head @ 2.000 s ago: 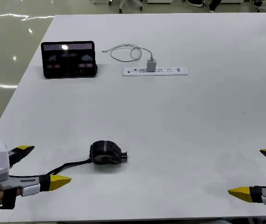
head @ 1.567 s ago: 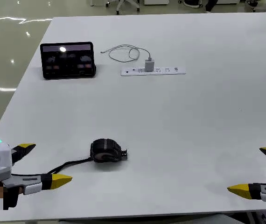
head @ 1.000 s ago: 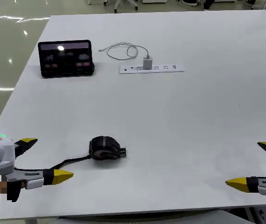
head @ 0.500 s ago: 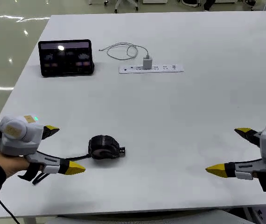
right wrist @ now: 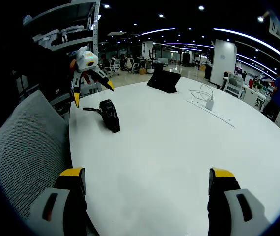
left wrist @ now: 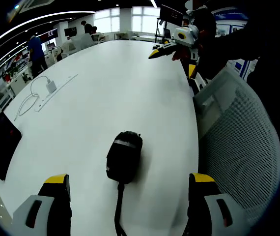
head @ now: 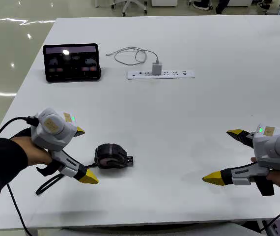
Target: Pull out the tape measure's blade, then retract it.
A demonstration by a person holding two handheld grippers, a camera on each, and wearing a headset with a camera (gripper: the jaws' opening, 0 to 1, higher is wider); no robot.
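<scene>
On the white surface, the left tongs and the right tongs were both spread wide and held nothing. The tape measure lay near the front edge, directly ahead of the left tongs and lengthwise along their jaws. The right tongs stood well apart from it.

Bright, even overhead light.
Glare streaks the floor at 10 o'clock; gripper views warp at edges.

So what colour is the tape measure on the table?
The tape measure is black, clearest in the left gripper view.
</scene>
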